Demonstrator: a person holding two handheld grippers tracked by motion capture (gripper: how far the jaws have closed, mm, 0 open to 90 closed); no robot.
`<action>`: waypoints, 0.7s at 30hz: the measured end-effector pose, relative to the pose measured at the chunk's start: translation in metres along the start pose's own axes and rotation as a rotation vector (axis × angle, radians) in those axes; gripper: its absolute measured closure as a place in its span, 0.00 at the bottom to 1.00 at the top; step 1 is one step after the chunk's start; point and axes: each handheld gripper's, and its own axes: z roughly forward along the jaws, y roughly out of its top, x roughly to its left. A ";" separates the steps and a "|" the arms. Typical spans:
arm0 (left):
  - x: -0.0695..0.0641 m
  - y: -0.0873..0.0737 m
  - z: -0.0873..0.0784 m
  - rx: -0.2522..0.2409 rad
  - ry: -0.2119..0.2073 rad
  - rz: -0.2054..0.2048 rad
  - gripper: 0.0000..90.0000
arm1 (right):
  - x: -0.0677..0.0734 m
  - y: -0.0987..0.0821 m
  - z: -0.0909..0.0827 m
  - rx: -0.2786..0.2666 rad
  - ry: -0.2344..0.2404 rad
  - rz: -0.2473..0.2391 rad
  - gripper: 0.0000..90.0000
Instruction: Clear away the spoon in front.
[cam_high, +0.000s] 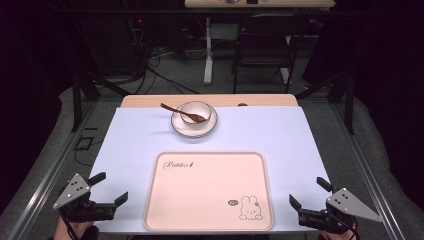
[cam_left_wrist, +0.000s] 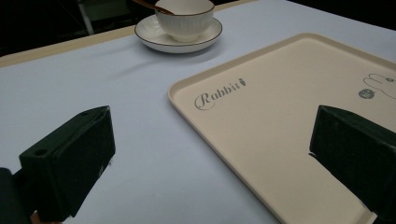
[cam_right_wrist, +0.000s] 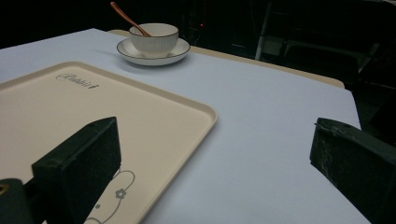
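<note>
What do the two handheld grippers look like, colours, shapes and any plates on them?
Both are matte black tools. The left gripper and the right gripper each have two chunky, block-shaped black jaws and carry a grey three-cornered plate dotted with small holes on top. In the gripper views the jaw tips look square-edged and slightly scuffed. A thin black cable loops beside the right one. No sleeves are clear enough to describe.

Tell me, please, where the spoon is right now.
In the high view, the spoon rests in the bowl on the saucer, at the table's far side beyond the tray; its handle sticks out to the left.
</note>
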 end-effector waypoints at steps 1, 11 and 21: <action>0.000 0.000 0.000 0.001 0.000 0.002 0.00 | 0.000 0.000 0.000 0.001 0.000 0.000 0.01; -0.001 0.000 0.001 0.020 0.006 0.003 0.00 | 0.000 0.000 0.001 0.006 0.003 -0.003 0.01; -0.006 0.002 0.006 0.029 0.010 0.033 0.00 | 0.000 0.000 0.002 0.006 0.006 -0.002 0.01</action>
